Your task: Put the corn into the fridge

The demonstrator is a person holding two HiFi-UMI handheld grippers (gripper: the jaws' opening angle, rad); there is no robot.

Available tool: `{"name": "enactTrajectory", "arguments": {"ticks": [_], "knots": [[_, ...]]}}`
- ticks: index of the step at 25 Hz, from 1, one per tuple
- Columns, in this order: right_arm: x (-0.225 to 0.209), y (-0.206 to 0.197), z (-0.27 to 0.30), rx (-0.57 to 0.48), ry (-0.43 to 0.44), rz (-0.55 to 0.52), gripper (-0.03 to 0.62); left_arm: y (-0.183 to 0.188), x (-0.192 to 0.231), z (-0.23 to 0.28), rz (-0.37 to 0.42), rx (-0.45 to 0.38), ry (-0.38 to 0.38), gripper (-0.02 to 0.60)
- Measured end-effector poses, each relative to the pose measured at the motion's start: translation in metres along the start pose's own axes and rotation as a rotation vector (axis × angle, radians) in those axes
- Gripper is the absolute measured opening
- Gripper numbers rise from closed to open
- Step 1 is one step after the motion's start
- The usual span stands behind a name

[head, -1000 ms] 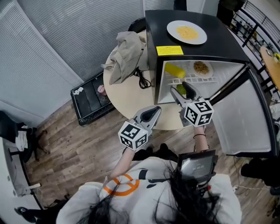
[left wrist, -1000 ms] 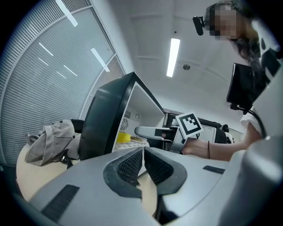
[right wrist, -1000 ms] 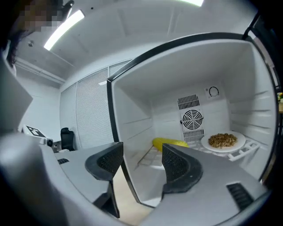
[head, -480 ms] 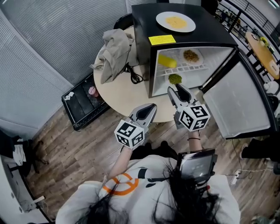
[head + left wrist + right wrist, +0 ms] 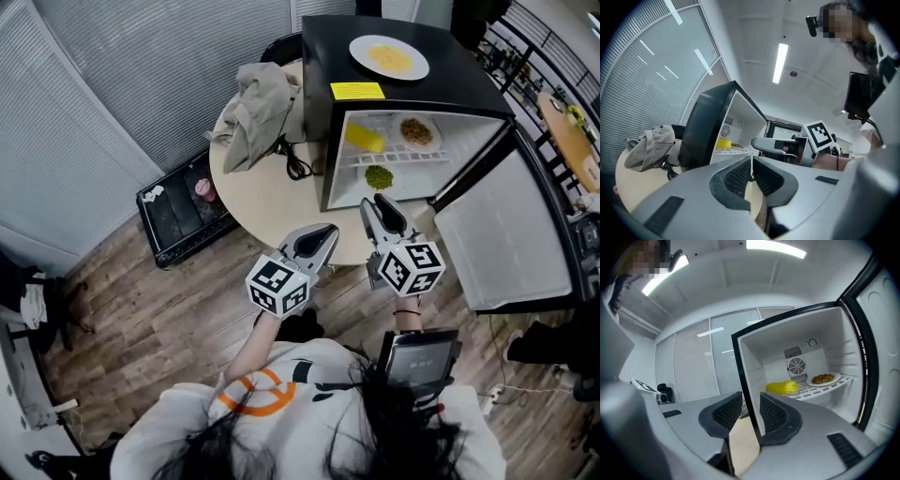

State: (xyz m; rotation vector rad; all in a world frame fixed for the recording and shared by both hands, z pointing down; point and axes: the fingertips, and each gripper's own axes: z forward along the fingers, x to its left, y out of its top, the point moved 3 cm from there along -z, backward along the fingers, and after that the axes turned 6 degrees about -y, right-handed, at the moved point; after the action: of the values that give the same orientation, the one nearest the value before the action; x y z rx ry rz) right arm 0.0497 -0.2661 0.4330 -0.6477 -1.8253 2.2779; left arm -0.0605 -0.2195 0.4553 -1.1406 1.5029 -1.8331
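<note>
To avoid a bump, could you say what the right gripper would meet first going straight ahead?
Probably the fridge's black left front edge, lined up between the right gripper's jaws, which have just been closing on nothing; depth is unclear, so it might pass inside.

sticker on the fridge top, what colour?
Yellow. The sticker sits on the black fridge top, and the head view shows it best.

Head view steeply down; gripper views level, seemingly near, sharing fridge (image 5: 469,89)
</note>
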Motion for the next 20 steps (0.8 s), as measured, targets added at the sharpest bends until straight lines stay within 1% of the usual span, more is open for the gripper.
{"name": "enactTrajectory", "arguments": {"ticks": [5,8,13,17,20], "knots": [[-0.006,-0.002,-0.033,-0.011,-0.009,-0.033,0.088,-0.007,-0.022,0.005,-0.01,-0.003,0.038,0.02],[-0.012,-0.006,-0.058,-0.005,0.003,-0.038,0.086,-0.016,-0.046,0.012,-0.005,0.008,0.045,0.02],[-0.025,-0.023,-0.098,0.02,0.015,-0.024,0.076,-0.029,-0.086,0.023,0.044,0.043,0.062,0.02],[-0.028,-0.032,-0.13,0.029,0.03,-0.016,0.07,-0.035,-0.116,0.02,0.041,0.028,0.082,0.02],[-0.027,-0.036,-0.148,0.033,0.047,-0.02,0.048,-0.043,-0.133,0.017,0.035,0.026,0.104,0.02]]}}
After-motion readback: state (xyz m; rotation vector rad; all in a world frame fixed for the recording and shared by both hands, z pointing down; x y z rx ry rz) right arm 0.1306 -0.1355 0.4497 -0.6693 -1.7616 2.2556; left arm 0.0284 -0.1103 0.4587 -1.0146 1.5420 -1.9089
